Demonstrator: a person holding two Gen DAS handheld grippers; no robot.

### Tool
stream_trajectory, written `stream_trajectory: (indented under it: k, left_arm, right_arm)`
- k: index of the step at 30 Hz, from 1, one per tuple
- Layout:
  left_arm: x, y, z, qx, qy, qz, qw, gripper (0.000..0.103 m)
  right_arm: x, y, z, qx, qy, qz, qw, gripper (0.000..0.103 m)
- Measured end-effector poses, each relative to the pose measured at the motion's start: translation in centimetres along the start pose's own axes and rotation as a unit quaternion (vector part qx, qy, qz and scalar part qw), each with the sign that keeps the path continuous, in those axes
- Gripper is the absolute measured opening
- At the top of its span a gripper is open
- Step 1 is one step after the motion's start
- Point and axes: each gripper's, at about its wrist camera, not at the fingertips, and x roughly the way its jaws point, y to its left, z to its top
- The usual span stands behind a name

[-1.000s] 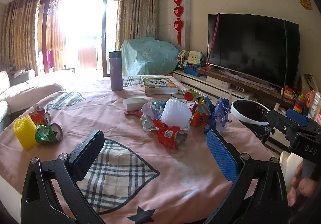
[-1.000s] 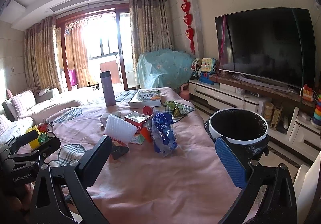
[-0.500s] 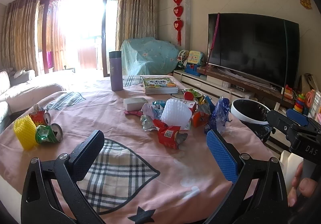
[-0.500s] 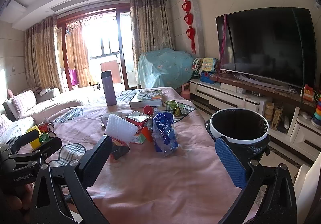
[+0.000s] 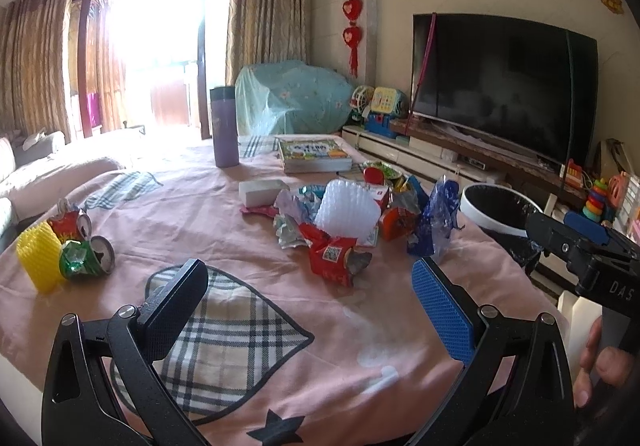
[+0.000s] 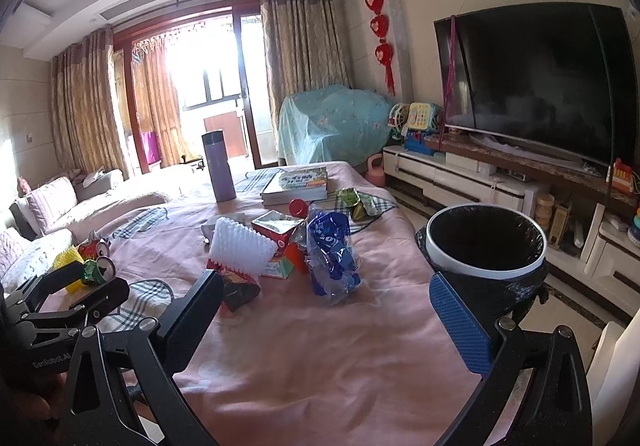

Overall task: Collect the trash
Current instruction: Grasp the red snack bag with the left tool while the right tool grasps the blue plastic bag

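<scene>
A heap of trash lies mid-table: a red snack wrapper (image 5: 334,256), a white foam net (image 5: 346,214), a blue plastic bag (image 5: 434,224) (image 6: 332,250), a red carton (image 6: 276,228). Crushed cans (image 5: 86,254) and a yellow foam net (image 5: 38,256) lie at the left. A white-rimmed bin with a black liner (image 6: 484,242) (image 5: 498,208) stands off the table's right edge. My left gripper (image 5: 308,306) is open and empty above the near cloth. My right gripper (image 6: 324,314) is open and empty, short of the blue bag.
A purple flask (image 5: 225,126) and a stack of books (image 5: 314,154) stand at the far side of the pink tablecloth (image 6: 304,350). A white box (image 5: 262,192) lies by the heap. A TV (image 6: 540,82) on a low cabinet is right; a sofa (image 6: 60,206) is left.
</scene>
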Motion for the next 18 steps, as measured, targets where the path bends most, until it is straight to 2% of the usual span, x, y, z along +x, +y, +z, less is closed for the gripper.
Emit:
stream_trajectory:
  k: [8, 11, 15, 18]
  left_arm:
    - [4.1, -0.2, -0.3, 0.005, 0.053, 0.000, 0.9986, 0.103]
    - [6.0, -0.6, -0.4, 0.011, 0.073, 0.000, 0.9973, 0.099]
    - [8.5, -0.9, -0.4, 0.008, 0.102, -0.008, 0.9947, 0.089]
    - [10.3, -0.9, -0.4, 0.002, 0.122, -0.012, 0.9925, 0.079]
  right_arm:
    - [3.3, -1.3, 0.1, 0.012, 0.033, 0.020, 0.999, 0.102]
    - [5.1, -1.9, 0.1, 0.014, 0.053, 0.026, 0.998, 0.100]
    - [7.6, -2.5, 0.2, 0.017, 0.080, 0.038, 0.996, 0.095]
    - [9.8, -2.7, 0.3, 0.019, 0.104, 0.048, 0.993, 0.087]
